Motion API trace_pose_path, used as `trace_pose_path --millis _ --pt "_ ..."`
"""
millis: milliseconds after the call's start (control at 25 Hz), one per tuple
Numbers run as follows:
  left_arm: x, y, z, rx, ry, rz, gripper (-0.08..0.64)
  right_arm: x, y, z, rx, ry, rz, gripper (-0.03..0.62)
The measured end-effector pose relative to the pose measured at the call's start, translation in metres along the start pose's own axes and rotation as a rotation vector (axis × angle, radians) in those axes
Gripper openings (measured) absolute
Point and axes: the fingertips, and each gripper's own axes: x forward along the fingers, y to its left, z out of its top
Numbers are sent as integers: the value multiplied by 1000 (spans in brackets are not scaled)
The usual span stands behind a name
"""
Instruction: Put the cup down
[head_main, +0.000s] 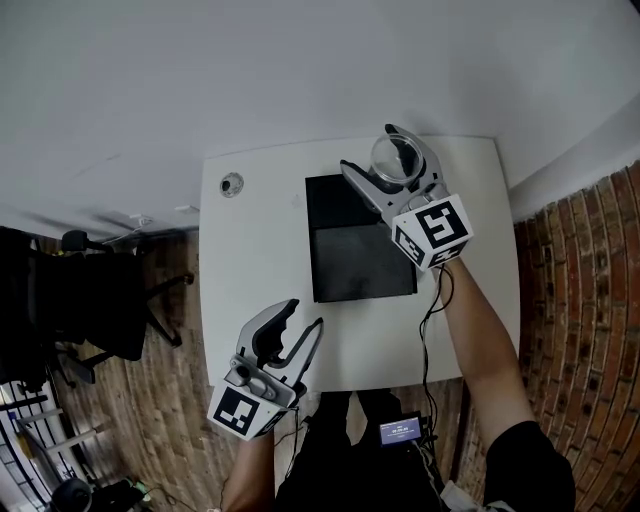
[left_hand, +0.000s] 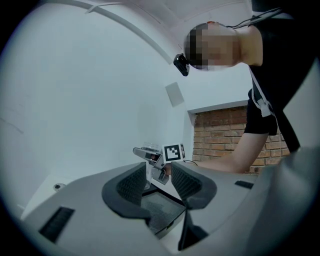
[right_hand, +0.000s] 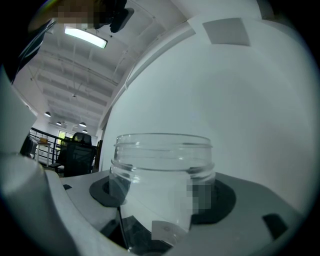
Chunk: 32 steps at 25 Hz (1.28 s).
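Right tool (head_main: 372, 150) is closed on the clear cup (head_main: 394, 158), which stands upright between its jaws. In the right gripper view we see both dark pads (right_hand: 102, 192) pressed against the cup's wall below the ribbed rim, and the jaws stand wide only because the cup is wide. The cup looks empty. From the head view we place it at the far edge of the dark mat (head_main: 360, 255), which lies on the white tabletop (head_main: 250, 280).

In the left gripper view the cup's base is hidden behind a jaw, so we cannot tell whether it touches the surface or hangs just above it.

Left tool (head_main: 305, 318) is held near the tabletop's front edge, well apart from the cup. Its jaws are apart with nothing between them, so we judge that it takes no part in this step.

We judge the task to be late but unfinished. The cup has been brought over a free spot and is level, yet the grip is on. What is left is to seat the base if it is not down, spread the jaws and draw the right tool back without tipping the light cup.
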Motion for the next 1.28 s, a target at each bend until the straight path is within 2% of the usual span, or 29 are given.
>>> trace_pose_path --millis 800,1280 --pt "-6 8 4 -24 -10 36 149 3 11 -2 -35 9 31 394" --pt "-12 7 6 -8 -15 28 149 2 6 3 18 -5 20 420"
